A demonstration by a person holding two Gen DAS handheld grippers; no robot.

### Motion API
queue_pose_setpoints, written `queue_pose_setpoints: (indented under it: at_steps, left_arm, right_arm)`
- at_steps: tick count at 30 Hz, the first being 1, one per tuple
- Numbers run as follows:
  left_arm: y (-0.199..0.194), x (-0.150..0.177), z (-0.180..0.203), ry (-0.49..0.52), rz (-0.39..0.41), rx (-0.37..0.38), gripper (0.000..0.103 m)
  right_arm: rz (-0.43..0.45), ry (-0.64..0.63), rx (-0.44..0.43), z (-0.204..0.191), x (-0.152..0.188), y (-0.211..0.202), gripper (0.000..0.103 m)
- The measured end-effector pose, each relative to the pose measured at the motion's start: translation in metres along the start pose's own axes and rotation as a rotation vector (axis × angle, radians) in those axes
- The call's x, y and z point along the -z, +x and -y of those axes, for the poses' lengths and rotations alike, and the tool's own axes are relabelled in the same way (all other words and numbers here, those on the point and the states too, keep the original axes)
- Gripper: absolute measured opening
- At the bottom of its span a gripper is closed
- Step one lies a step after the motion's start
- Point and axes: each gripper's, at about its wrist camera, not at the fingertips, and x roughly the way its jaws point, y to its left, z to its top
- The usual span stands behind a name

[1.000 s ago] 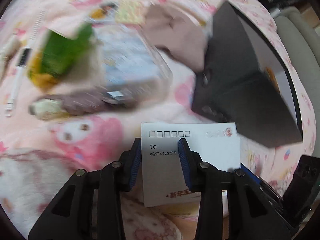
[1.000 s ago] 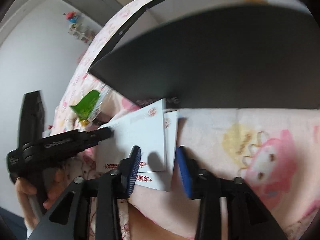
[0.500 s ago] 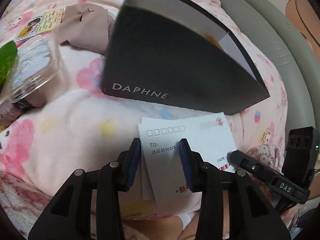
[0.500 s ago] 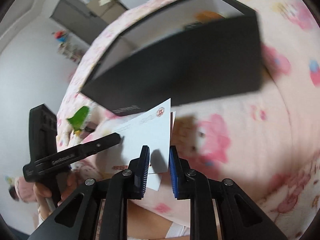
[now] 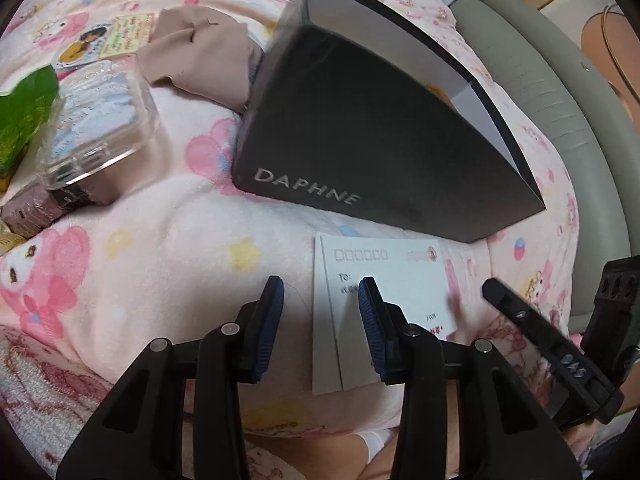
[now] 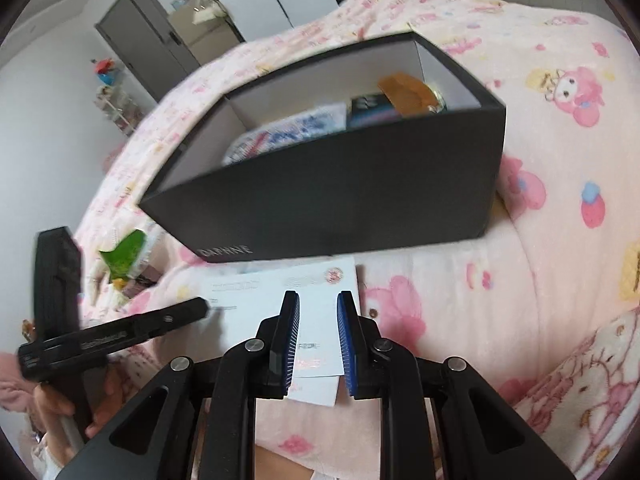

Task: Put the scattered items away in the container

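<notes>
Moved: half a second ago the left gripper (image 5: pixel 320 312) straddled the cards (image 5: pixel 384 300); it has since slid off to their 9 o'clock side, and the right gripper (image 6: pixel 318 336) has widened from a near pinch.
Left jaws: released, spread over bare blanket (image 5: pixel 160 248), grasping nothing; one pad overlaps the cards' left part in view, though contact I cannot tell.
Right jaws: parted, one finger either side of the cards' right part, apparently hovering above rather than clenched on them.
Cards: two or so white postcards stacked slightly askew, lying flat on the bed just at 6 o'clock of the box (image 6: pixel 340 184), not yet inside.
Box: dark, open-topped, on the blanket; it already holds a printed packet (image 6: pixel 288 132), a dark carton and an orange piece, so earlier items have gone in.
Why so: thin cards on soft fleece are hard to pinch from above, so two grippers working from opposite sides makes sense to me, one steadying, one lifting an edge.
Still out: clear case (image 5: pixel 100 120), green wrapper (image 5: pixel 24 112) and beige cloth (image 5: pixel 200 56) at 10 o'clock of the box.
Risk: the stack may split, leaving a card behind.
</notes>
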Motion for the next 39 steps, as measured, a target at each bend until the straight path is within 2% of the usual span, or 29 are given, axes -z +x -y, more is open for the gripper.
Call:
queue_pose_setpoints:
  at_steps: [2,5,8,11,13,15,16,19,24,26,31,34,37,39]
  left_arm:
    - [-0.004,0.001,-0.004,-0.020,0.021,-0.011,0.039]
    - [-0.005,0.000,-0.009,-0.041,0.028,-0.011,0.039]
    - [-0.004,-0.003,-0.008,-0.035,0.024,-0.011,0.039]
    - [0.001,-0.010,-0.005,-0.037,0.025,-0.003,0.039]
    - [0.001,-0.009,-0.005,-0.038,0.019,0.012,0.039]
    - [0.004,-0.008,0.001,-0.013,0.000,0.040,0.039]
    - [0.003,-0.010,0.001,0.006,-0.014,0.063,0.039]
    - [0.005,-0.011,0.003,0.024,-0.016,0.027,0.039]
    - [0.010,-0.012,0.004,-0.005,-0.013,0.043,0.039]
    - [0.013,-0.011,0.006,0.000,-0.016,0.039,0.039]
    - [0.018,-0.005,0.013,0.016,-0.033,0.037,0.039]
    - [0.021,-0.008,0.010,-0.034,-0.025,0.099,0.007]
    - [0.020,-0.011,0.008,-0.051,-0.021,0.161,0.006]
    - [0.021,-0.011,0.010,-0.039,-0.025,0.176,0.006]
  right_arm:
    - [-0.021,0.018,0.006,0.001,0.005,0.009,0.017]
    - [-0.090,0.070,-0.076,0.001,0.015,0.021,0.017]
    - [-0.136,0.036,-0.145,-0.013,0.028,0.023,0.017]
    - [-0.079,-0.005,-0.107,-0.016,0.028,0.009,0.017]
    - [-0.015,0.000,-0.043,-0.009,0.018,0.003,0.017]
    - [-0.035,0.002,0.015,0.001,0.009,0.014,0.017]
    - [-0.059,0.014,0.016,0.005,0.007,0.020,0.017]
    - [-0.130,0.105,-0.078,0.020,0.013,0.031,0.017]
    - [-0.177,0.062,-0.194,0.005,0.030,0.024,0.017]
    - [-0.163,0.014,-0.175,-0.004,0.032,0.019,0.017]
    - [-0.063,-0.120,-0.056,-0.029,0.023,0.004,0.017]
    - [-0.085,-0.216,-0.038,-0.043,0.027,0.008,0.032]
    - [-0.086,-0.288,-0.048,-0.048,0.033,0.013,0.036]
    - [-0.074,-0.322,-0.019,-0.053,0.034,0.015,0.046]
